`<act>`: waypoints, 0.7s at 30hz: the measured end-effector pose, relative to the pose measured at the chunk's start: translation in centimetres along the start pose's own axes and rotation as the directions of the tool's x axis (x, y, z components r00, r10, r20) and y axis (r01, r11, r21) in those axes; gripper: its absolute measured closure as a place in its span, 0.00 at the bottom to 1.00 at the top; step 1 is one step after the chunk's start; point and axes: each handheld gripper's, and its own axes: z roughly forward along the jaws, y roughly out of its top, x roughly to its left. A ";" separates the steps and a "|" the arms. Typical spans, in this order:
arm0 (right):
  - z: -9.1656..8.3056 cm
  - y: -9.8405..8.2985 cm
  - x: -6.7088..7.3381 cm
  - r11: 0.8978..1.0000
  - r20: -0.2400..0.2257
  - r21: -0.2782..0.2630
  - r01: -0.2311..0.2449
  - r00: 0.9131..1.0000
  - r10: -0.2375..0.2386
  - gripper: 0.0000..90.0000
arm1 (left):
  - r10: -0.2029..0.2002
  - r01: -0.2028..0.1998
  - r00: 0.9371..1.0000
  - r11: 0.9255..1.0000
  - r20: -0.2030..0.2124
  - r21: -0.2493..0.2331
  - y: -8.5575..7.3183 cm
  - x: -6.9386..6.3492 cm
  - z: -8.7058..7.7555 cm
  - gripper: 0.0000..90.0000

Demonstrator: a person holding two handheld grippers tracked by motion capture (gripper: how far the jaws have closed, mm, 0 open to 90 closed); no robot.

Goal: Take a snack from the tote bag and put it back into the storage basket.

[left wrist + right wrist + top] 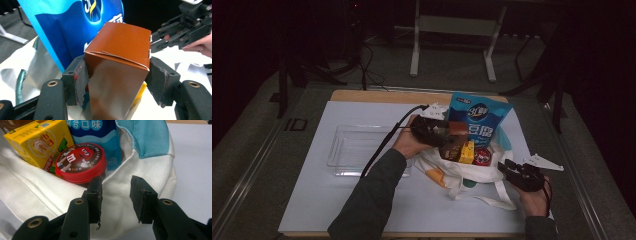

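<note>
1. Left gripper (117,82) jaws clamp the brown box (120,67) on both sides, box upright over the bag (462,172) mouth
2. Right gripper (116,197) jaws parted, grasping nothing, the bag's white rim between them
3. Inside the bag: blue pouch (477,120) standing behind the box, yellow carton (37,142) and red-lidded tub (80,162) touching, just beside the box
4. Bag sits on the worktop (312,200), clear tray (354,147) to its left
</note>
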 end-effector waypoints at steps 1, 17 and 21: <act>0.0 0.0 0.0 1.000 0.000 0.000 0.000 1.000 0.000 0.69 | -0.008 0.008 1.000 1.000 0.012 -0.008 0.0 0.1 0.1 0.40; 0.0 -0.1 -0.2 1.000 -0.013 -0.001 -0.003 1.000 0.003 0.68 | -0.031 0.031 0.996 1.000 0.085 -0.001 -0.3 0.9 2.7 0.32; -0.1 -0.1 -0.3 1.000 -0.016 -0.003 -0.006 1.000 0.006 0.68 | -0.025 0.026 0.997 1.000 0.068 -0.010 -0.3 0.8 2.6 0.36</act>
